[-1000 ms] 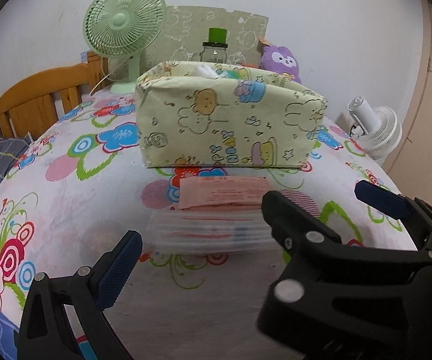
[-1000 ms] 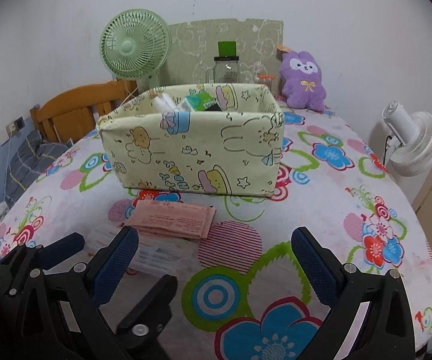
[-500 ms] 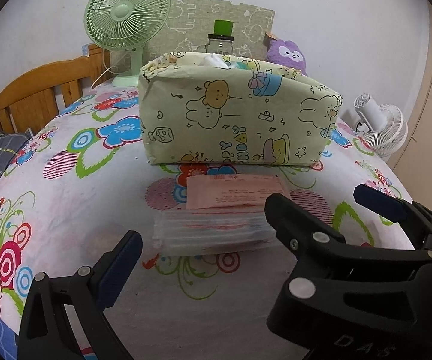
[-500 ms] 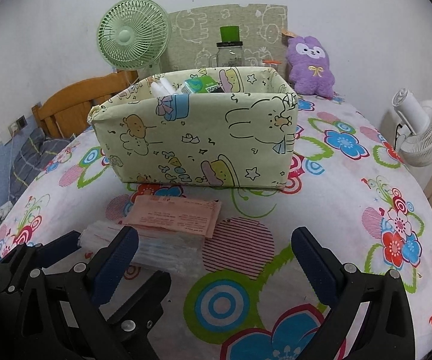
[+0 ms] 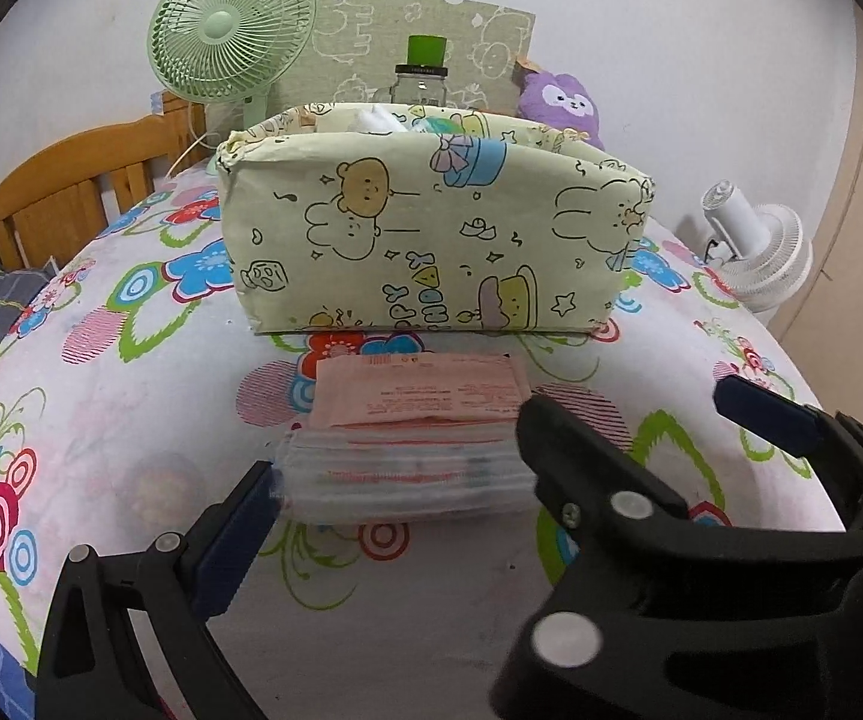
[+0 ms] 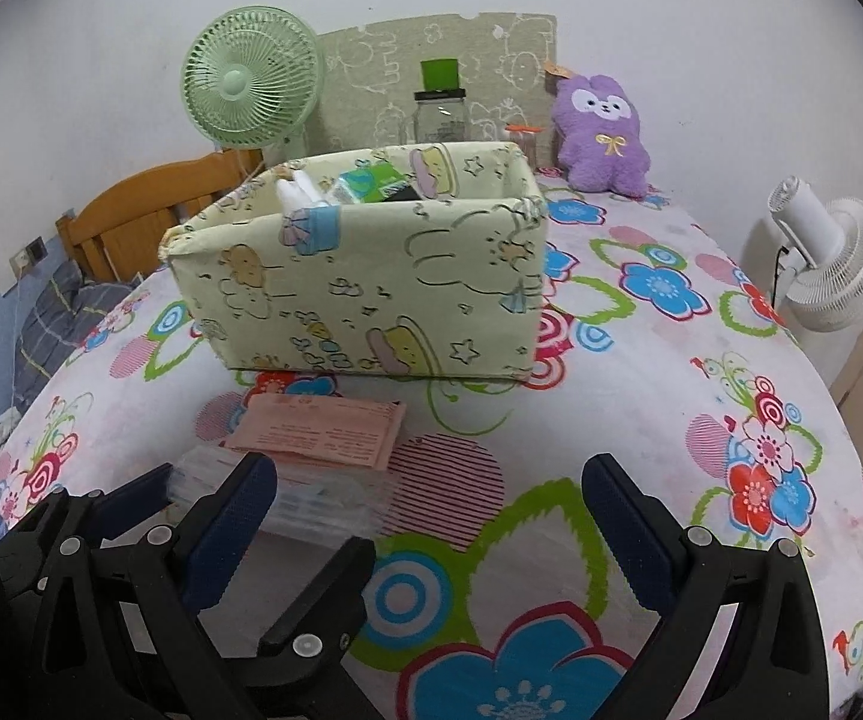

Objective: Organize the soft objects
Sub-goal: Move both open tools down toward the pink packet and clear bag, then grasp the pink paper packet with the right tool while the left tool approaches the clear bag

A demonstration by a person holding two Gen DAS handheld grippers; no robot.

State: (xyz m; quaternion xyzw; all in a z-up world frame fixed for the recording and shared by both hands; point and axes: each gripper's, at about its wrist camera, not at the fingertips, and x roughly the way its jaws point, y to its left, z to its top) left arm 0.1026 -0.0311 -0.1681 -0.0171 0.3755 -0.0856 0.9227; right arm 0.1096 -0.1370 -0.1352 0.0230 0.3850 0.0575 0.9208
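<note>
2 tongs released over my packet stack (image 5: 407, 474).
Soft, slippery; left tongs (image 5: 395, 480) should pinch its short ends, lower center.

The pale yellow cartoon-print fabric box (image 5: 431, 240) hid most of its contents; only white and green tops showed above the rim. The clear plastic stack of packets (image 5: 401, 480) was blurred, its right end behind a black gripper finger. The pink paper sachet's (image 6: 323, 432) print was too small to read. The glass jar's (image 6: 440, 117) base sat behind the box.
</note>
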